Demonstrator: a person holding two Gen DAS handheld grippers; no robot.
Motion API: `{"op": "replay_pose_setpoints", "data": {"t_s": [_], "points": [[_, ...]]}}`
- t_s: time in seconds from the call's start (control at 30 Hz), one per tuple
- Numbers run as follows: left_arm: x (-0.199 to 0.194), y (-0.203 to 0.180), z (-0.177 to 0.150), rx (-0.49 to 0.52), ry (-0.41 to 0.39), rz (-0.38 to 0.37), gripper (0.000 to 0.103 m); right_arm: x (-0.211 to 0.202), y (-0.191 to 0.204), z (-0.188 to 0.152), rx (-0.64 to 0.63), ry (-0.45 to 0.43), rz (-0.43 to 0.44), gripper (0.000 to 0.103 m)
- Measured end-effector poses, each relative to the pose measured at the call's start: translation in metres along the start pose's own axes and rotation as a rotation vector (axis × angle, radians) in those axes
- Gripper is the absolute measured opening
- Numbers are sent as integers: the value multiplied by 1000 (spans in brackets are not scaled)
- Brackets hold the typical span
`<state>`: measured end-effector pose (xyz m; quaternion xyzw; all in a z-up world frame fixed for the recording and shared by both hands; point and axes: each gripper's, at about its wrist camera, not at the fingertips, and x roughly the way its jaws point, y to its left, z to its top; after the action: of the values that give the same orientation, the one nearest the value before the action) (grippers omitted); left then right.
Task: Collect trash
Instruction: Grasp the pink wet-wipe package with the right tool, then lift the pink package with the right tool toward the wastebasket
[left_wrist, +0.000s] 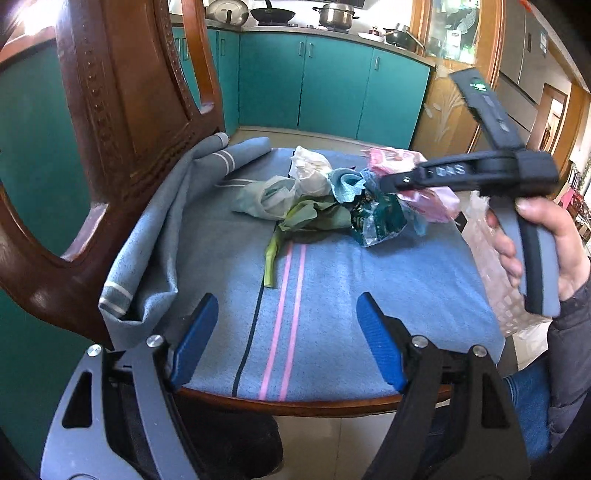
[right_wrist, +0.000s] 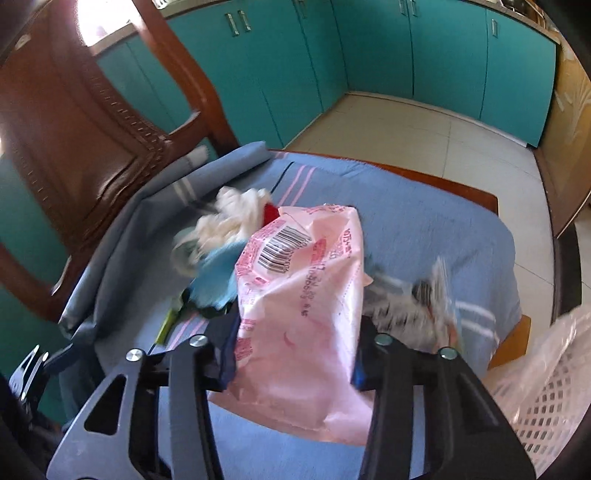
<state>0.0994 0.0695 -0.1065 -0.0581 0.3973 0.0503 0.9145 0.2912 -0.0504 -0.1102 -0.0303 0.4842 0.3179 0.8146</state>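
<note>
Fingers (right_wrist: 364, 354) of the right gripper (right_wrist: 295, 354) are closed on a pink plastic wrapper (right_wrist: 299, 295), which is held between them above the blue cloth (right_wrist: 424, 221) on a wooden chair seat (left_wrist: 332, 404). Beyond and left of these fingers, crumpled white paper (right_wrist: 232, 214) and blue paper (right_wrist: 218, 277) are seen. A white mesh basket (right_wrist: 546, 398) is seen to their right. The left gripper (left_wrist: 286, 343) is held wide apart, nothing between its fingers, with a green vegetable stalk (left_wrist: 271, 258) lying ahead.
</note>
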Motion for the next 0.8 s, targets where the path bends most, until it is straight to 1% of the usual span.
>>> {"op": "replay_pose_setpoints", "data": {"t_s": [0.1, 0.17, 0.27, 0.33, 0.47, 0.6, 0.77, 0.8], "points": [[-2, -1, -3, -1, 3, -6, 78, -13, 10, -10, -38, -12, 27, 43], [-2, -1, -4, -4, 2, -3, 78, -24, 18, -18, -56, -16, 73, 43], [-4, 0, -4, -11, -3, 8, 79, -31, 25, -33, -65, -1, 117, 43], [-6, 1, -5, -17, -9, 19, 79, -32, 25, -42, -59, 7, 129, 43], [-9, 3, -4, -30, -16, 38, 79, -35, 23, -56, -54, 9, 126, 43], [-12, 3, -4, -27, -23, 61, 79, -46, 22, -65, -46, -3, 141, 43], [-18, 3, -4, -24, -42, 90, 79, -45, 27, -73, -78, -3, 129, 43], [-18, 3, -3, -22, -45, 95, 79, -44, 28, -74, -85, 3, 139, 43]]}}
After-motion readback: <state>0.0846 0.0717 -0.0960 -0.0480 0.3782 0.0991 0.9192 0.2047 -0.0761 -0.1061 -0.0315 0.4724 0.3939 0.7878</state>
